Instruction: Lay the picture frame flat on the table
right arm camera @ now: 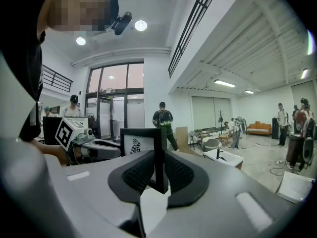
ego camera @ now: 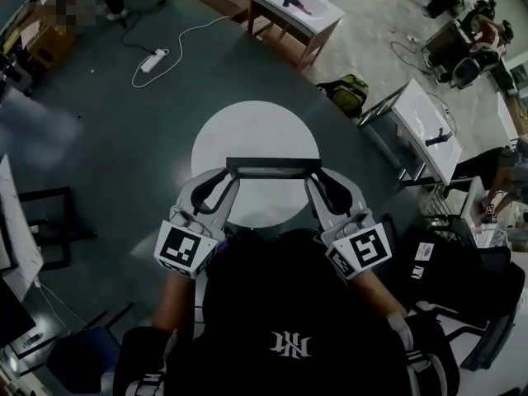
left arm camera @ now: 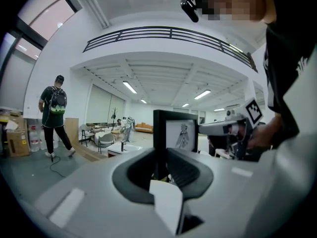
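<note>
I see a big hall with a dark floor (ego camera: 115, 147). On the left of the floor lies a power strip (ego camera: 153, 60) with a white cord. In the middle stands a round white table (ego camera: 256, 126). Farther right are a green bag (ego camera: 348, 91) and white sink stands (ego camera: 422, 126).

The frame (ego camera: 272, 165) is over the near part of the table. It stands up on its edge, not flat. Its long side runs left to right, and its picture side faces back toward the person. I can't tell if its bottom touches the table.

My left gripper (ego camera: 228, 174) pinches the frame's left end. My right gripper (ego camera: 316, 177) pinches its right end.
</note>
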`<state>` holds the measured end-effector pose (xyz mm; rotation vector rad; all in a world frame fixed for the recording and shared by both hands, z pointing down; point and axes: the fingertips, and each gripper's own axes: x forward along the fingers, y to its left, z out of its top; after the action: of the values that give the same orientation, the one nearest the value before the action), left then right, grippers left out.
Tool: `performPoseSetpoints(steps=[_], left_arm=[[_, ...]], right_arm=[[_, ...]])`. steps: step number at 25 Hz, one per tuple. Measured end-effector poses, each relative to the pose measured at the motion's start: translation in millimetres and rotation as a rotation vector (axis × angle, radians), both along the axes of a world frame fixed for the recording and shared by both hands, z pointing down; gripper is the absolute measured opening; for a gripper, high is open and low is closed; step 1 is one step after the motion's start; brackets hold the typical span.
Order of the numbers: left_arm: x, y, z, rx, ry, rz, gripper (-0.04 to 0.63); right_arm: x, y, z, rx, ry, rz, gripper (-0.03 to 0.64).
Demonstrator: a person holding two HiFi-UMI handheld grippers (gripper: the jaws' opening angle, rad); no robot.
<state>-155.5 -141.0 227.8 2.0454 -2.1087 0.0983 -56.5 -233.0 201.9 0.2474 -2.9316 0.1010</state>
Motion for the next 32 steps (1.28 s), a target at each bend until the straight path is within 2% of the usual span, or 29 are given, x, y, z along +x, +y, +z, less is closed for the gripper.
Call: performPoseSetpoints(steps=[4,7,11,15,20,23,29,32], left_arm=[[-37,18,3,-0.001,0.030,-0.054,0.060],[-61,28,6,0.012,0.015,-0.083,0.060],[-74,34,23,-0.017,0.049,-0.124,0.060],[-87,34,42,-0.026,0.040,-0.160,0.060],[-86,33,68,-0.083,0.087,-0.218,0.060],[-86,24,84,-0.098,0.086,-0.239,0.060],[-82,10,104,-0.156,0.129,-0.310,0.060],[-80,0,130,-0.186,0.158,-0.332,0.060]], right_arm=[[-40,16,1,0.004,0.024,-0.053,0.048],[-67,22,3,0.006,0.036,-0.088,0.048],[-86,24,14,-0.004,0.055,-0.127,0.048],[-99,22,36,-0.031,0.081,-0.164,0.048],[-105,15,69,-0.067,0.123,-0.213,0.048],[-109,3,86,-0.092,0.141,-0.234,0.048],[-115,-19,116,-0.159,0.185,-0.299,0.048],[-119,-32,141,-0.187,0.218,-0.319,0.048]])
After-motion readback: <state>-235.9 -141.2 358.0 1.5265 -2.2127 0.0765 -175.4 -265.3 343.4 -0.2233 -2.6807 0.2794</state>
